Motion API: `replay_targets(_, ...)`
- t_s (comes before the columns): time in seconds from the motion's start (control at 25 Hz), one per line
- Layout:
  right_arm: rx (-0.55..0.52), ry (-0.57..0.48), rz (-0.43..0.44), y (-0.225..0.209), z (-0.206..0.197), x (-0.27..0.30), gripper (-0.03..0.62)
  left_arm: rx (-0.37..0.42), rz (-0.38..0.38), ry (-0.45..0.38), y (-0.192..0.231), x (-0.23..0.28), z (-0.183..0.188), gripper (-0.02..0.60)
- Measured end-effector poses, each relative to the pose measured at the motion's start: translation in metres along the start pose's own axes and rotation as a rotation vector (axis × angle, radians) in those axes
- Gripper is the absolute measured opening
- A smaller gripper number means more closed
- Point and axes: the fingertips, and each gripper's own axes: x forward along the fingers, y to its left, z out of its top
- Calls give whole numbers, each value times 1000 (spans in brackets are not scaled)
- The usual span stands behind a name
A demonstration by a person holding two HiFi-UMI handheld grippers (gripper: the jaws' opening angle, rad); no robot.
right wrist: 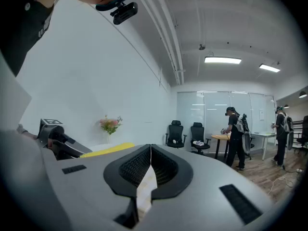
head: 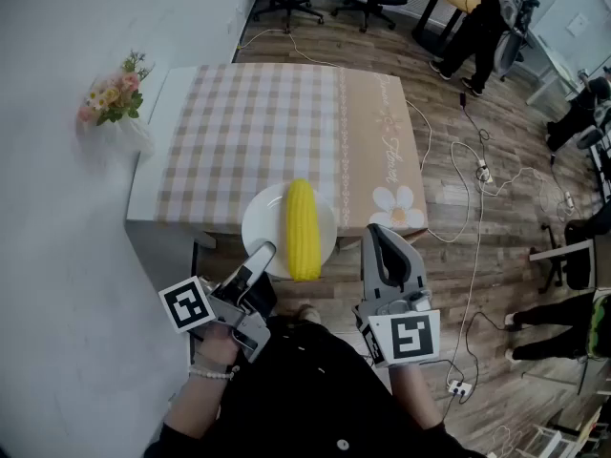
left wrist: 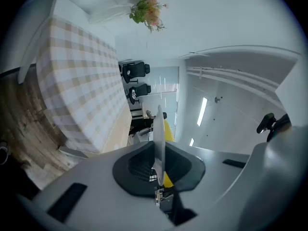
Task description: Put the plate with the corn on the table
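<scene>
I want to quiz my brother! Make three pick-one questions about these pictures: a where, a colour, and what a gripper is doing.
1. Where is the corn?
A. on the floor
B. on the white plate
C. on a chair

2. What colour is the corn?
A. yellow
B. purple
C. blue

3. What is the left gripper doing?
A. hanging wide open
B. pinching the plate's rim
C. holding a spoon

Answers:
1 B, the cob lies across the plate.
2 A, it is bright yellow.
3 B, the left gripper view shows its jaws closed on the plate's edge.
</scene>
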Motion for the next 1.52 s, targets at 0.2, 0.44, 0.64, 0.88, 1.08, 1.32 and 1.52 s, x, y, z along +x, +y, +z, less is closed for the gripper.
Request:
replay_targets(0.2, 7, 11, -13, 6, 5, 5, 41, -3, -3, -3, 1, -5, 6, 35)
replay_targets(0.44, 13, 15, -11, 12, 4, 6, 41, -5, -9, -5, 0, -9, 9, 35)
replay_targets(0.64, 161, 40, 49, 18, -11, 10, 43, -3, -16, -5, -1, -11, 12, 35)
replay_targets(0.88, 411, 109, 107, 26, -34, 17, 43, -12, -20, -1, -1, -13, 14, 35)
replay_targets(1.08, 696, 152, 197, 41, -51, 22, 82, -14, -25, 7, -1, -15, 14, 35)
replay_targets(1.32, 1009, 138, 293, 55, -61, 26, 109, -19, -33, 19, -1, -18, 14, 35)
replay_targets(1.52, 1060, 163, 333, 71, -62, 29, 109, -25, -32, 30, -1, -21, 12, 35)
